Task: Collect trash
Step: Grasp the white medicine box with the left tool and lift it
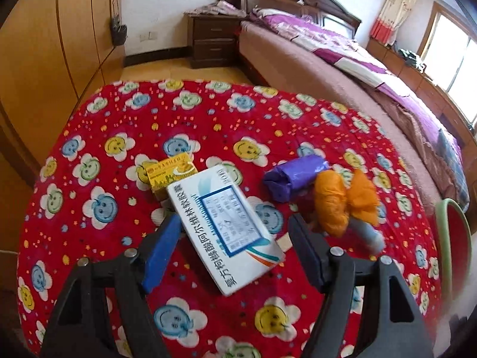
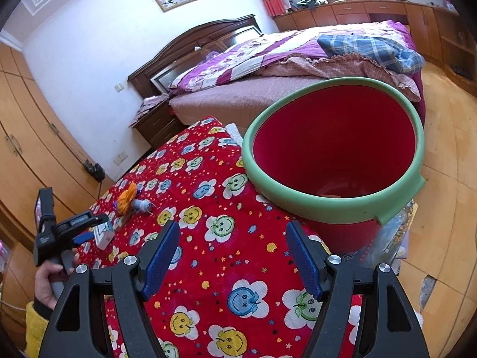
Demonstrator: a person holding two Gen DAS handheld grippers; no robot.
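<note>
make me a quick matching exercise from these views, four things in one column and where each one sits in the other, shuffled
Things:
1. white medicine box
2. yellow box
3. purple bag
4. red bin

Places:
A. beside the orange bag
B. at the cloth's edge, by the bed
C. between the left gripper fingers
D. partly under the white box

Pairs: 1-C, 2-D, 3-A, 4-B

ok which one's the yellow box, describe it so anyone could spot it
Start at the red smiley-flower cloth covering the table. Near its middle lies a large white medicine box between the open left gripper fingers; the yellow box sits behind its far corner, partly tucked under. It is the smallest box, gold-yellow with a printed picture.
</note>
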